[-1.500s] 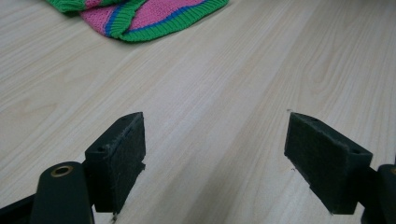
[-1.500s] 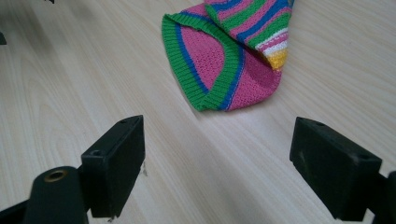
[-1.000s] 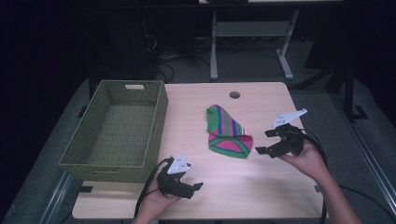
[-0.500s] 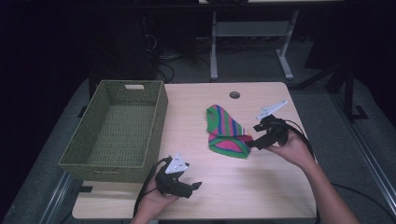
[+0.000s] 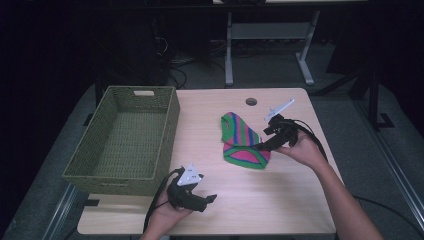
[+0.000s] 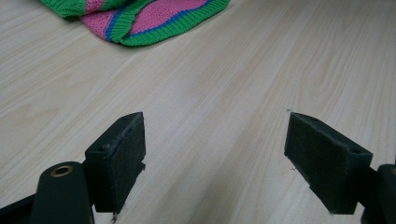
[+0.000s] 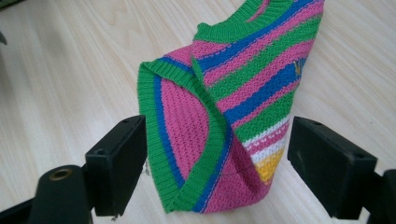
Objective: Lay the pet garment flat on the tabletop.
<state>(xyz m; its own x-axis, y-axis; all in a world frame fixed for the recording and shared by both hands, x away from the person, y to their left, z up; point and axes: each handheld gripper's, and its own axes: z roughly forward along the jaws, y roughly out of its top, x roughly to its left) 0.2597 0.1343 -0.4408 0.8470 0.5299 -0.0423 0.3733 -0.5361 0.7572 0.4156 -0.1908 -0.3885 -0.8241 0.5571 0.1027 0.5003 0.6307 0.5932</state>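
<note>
High view: a striped knitted garment (image 5: 243, 142), green, pink and blue, lies crumpled on the pale wooden bench (image 5: 215, 120), well to the right of the woven green basket (image 5: 125, 142) that stands at the bench's left side. The right tool (image 5: 261, 146) reaches the garment's right edge, on the side away from the basket, with the person's right hand (image 5: 302, 150) behind it and a grey three-cornered plate above. Right gripper view shows the garment (image 7: 224, 121) between that tool's two black jaws, which stand wide apart, one on each side of the folded green ribbed hem; the pads are close to the knit but whether they touch it cannot be told. A small yellow and white patch shows at the garment's lower fold. The left tool (image 5: 209, 199) lies low on the bench just beside the basket's near right corner, held in the person's left hand (image 5: 167, 212), well apart from the garment. Left gripper view shows its jaws spread wide with bare wood between them, and the garment's hem (image 6: 140, 18) farther off at the top of that view.
</note>
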